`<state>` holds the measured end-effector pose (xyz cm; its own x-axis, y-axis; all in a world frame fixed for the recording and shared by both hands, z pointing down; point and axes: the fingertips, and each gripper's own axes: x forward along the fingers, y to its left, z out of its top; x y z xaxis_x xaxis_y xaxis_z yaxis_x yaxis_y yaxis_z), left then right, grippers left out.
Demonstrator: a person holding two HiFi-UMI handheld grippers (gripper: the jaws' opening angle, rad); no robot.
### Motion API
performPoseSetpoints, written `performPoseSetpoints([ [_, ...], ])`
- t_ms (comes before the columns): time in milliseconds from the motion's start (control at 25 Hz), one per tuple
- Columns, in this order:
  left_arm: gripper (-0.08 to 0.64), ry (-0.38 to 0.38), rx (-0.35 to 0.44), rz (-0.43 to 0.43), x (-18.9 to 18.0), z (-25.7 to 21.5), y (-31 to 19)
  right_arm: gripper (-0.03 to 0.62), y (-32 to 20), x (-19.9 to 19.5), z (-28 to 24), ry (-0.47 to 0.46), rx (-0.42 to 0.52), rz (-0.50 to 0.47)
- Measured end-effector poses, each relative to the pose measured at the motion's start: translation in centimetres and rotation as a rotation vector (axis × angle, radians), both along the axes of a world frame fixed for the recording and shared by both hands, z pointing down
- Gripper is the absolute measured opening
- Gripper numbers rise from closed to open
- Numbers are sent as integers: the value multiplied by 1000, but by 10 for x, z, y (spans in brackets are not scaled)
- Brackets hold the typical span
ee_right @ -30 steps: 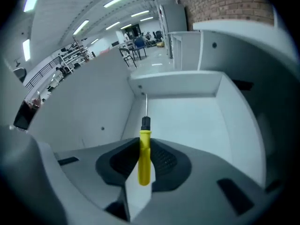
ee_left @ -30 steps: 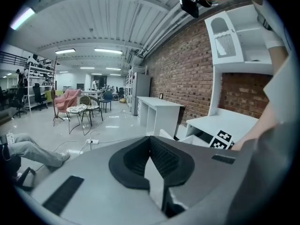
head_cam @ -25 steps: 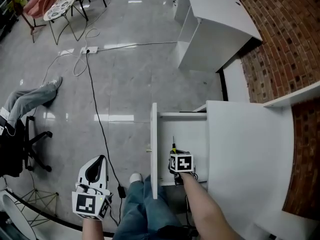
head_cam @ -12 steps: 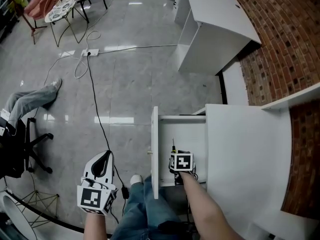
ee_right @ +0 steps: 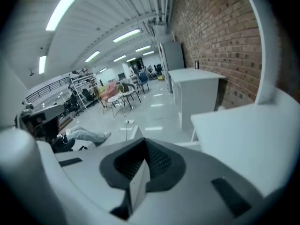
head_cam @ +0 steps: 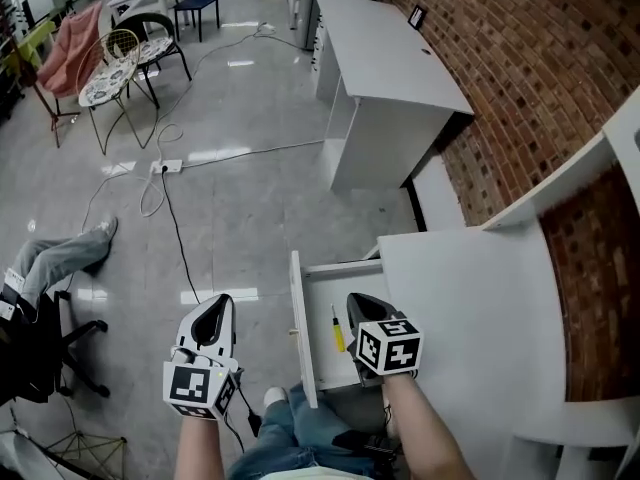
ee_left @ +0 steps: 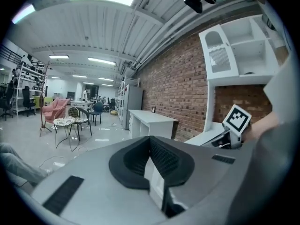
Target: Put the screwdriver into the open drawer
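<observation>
Grey polished floor (head_cam: pixel 250 188) fills most of the head view, and a brick wall (head_cam: pixel 500 78) runs down the right side. The white bench (head_cam: pixel 480 338) stands against the wall at lower right. A second white desk (head_cam: pixel 385 48) stands farther along the same wall.

The drawer (head_cam: pixel 297 333) is pulled out from the bench's left edge and is fully open, with its front panel toward the floor side.

Two chairs (head_cam: pixel 115 68) stand at upper left. A black cable (head_cam: pixel 185 248) runs from a power strip (head_cam: pixel 166 166) down toward the near edge. The legs of a seated person (head_cam: pixel 60 253) show at the left edge.

Left tongs (head_cam: pixel 213 313) are over the floor, well left of the drawer front, pressed together with nothing between them.

Right tongs (head_cam: pixel 360 303) are over the open drawer, close to the bench's left edge. They are also pressed together and empty.

Screwdriver (head_cam: pixel 338 330), with a yellow-and-black handle, lies flat on the drawer bottom, parallel to the front panel and between that panel and the right tongs. It is clear of the tongs.
</observation>
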<state>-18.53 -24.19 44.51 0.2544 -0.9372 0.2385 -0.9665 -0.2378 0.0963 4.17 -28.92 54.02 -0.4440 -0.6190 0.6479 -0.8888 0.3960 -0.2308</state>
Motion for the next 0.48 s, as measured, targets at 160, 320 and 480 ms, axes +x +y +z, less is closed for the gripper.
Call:
performPoseSetpoints([
  [160,14,-8,79,24,2,-37,-11,11,10,-1,-104,-67,243,-47],
  [320,14,-13,153,35,-1,-73,-13,11,36,0,-192,-138,468,-55],
  [480,14,-16,227,46,0,-105,-9,11,56,6,-244,-72,669,-68],
])
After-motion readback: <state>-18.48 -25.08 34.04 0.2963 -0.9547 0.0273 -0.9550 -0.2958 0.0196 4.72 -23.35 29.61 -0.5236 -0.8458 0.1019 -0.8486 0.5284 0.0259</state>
